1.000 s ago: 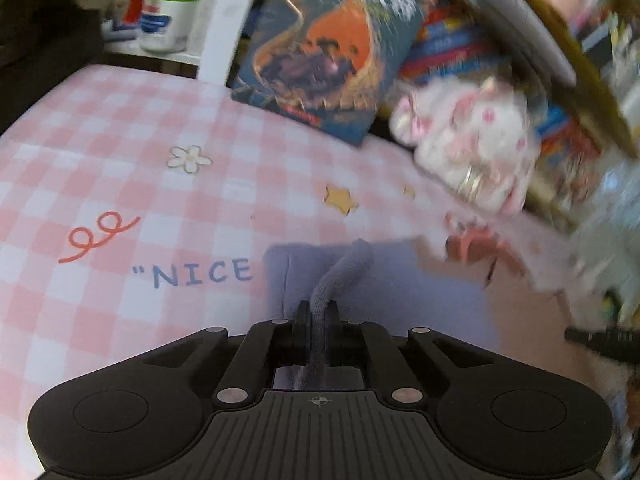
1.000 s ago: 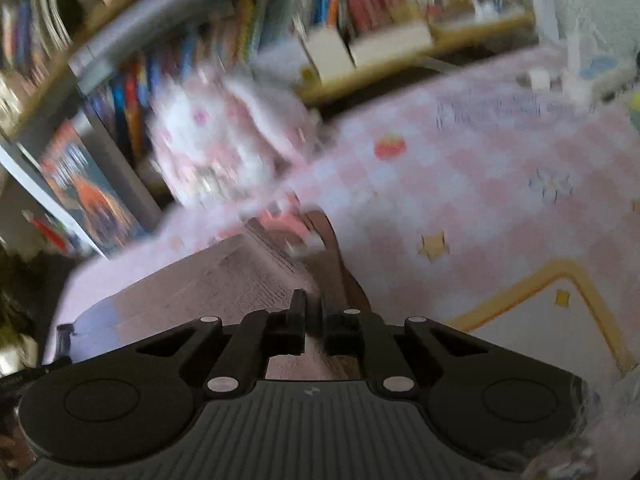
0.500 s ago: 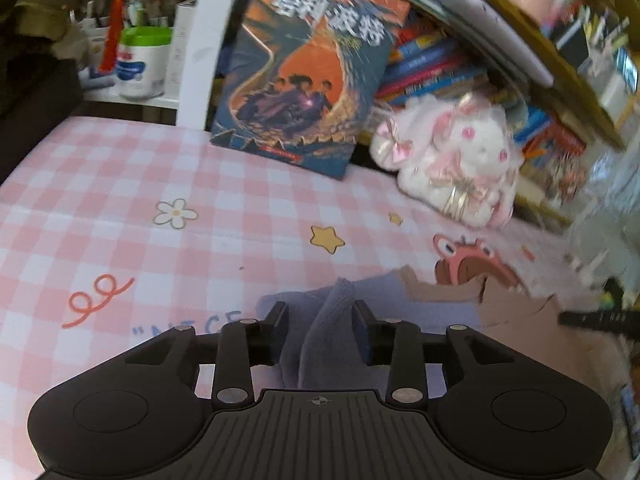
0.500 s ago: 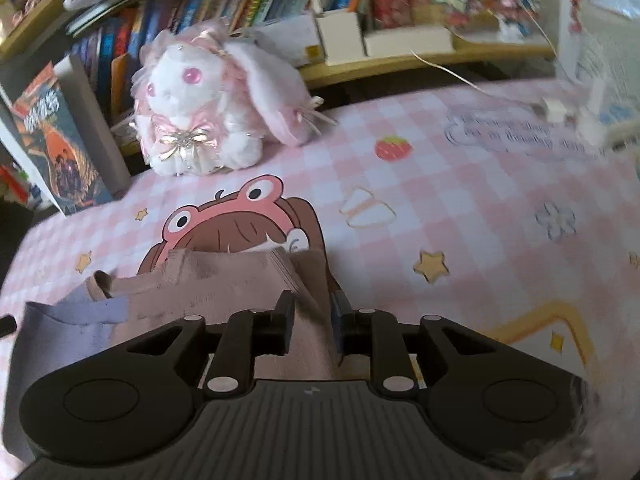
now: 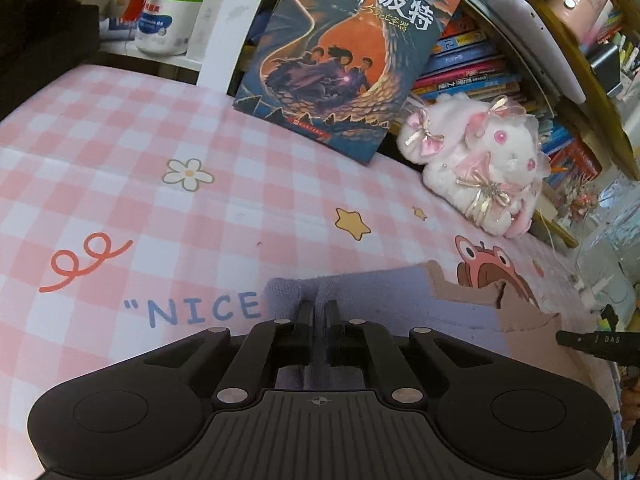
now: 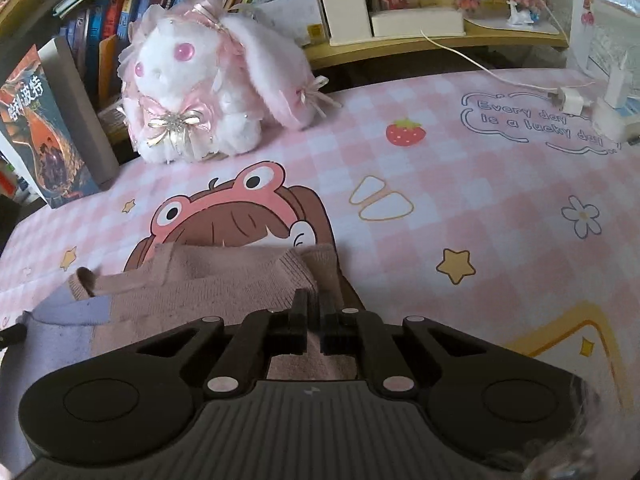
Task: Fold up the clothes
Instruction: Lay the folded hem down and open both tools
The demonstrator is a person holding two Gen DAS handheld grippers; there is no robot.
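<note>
left fingers [image 5: 319, 309] pinched on sweater [image 5: 384, 300]; right fingers [image 6: 314, 300] pinched on it too | both angled down at tablecloth [image 5: 160, 220]

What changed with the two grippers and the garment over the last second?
Both grippers let go and gripped again: half a second ago the fingers stood apart around the cloth. Now the left gripper is shut on the lavender end of the garment, and the right gripper on its mauve end. The garment now lies flatter. The plush rabbit and book stayed put.

Lilac-and-mauve knit garment [image 5: 384, 296], lying flat, edges pinched
</note>
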